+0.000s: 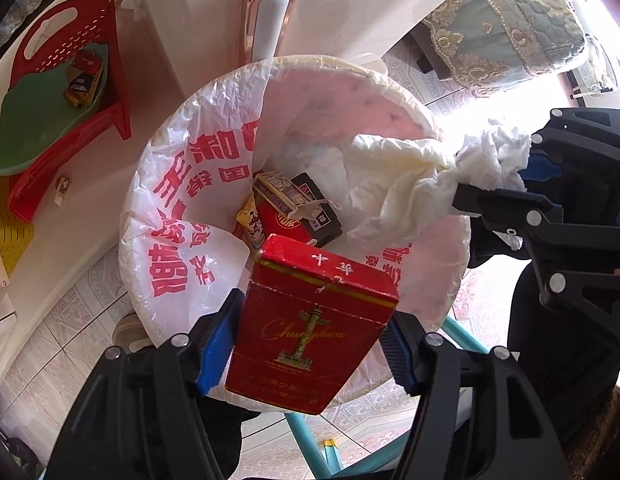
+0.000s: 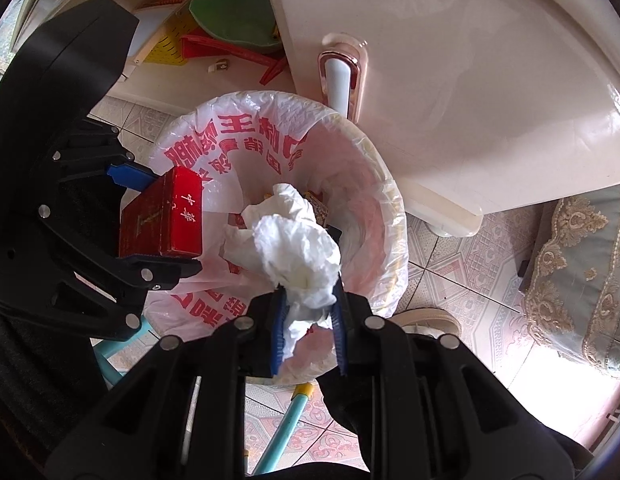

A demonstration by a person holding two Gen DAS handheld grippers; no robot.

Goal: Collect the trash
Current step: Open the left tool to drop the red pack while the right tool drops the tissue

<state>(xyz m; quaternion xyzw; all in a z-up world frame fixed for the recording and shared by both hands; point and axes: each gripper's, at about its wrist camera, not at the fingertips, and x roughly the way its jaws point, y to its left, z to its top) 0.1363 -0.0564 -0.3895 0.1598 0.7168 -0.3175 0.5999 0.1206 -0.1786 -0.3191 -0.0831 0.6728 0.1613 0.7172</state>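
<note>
the cigarette box (image 1: 310,328) is red with gold script, a gold column emblem and white characters on its lid, and it sits between the blue pads of the black left gripper (image 1: 310,344), while the crumpled tissue (image 2: 298,256) is white with a faint cream tinge, held between the blue pads of the black right gripper (image 2: 308,328). the bin liner (image 1: 182,216) is translucent white printed with large red characters, pink-tinted on its inner wall. the floor tiles (image 2: 461,264) are pale with pink ornamental patterns, the stool (image 1: 66,92) is red with a green dish (image 1: 34,128) on it, and the cloth (image 1: 505,28) is grey-green with beige lace-like scrolls.
</note>
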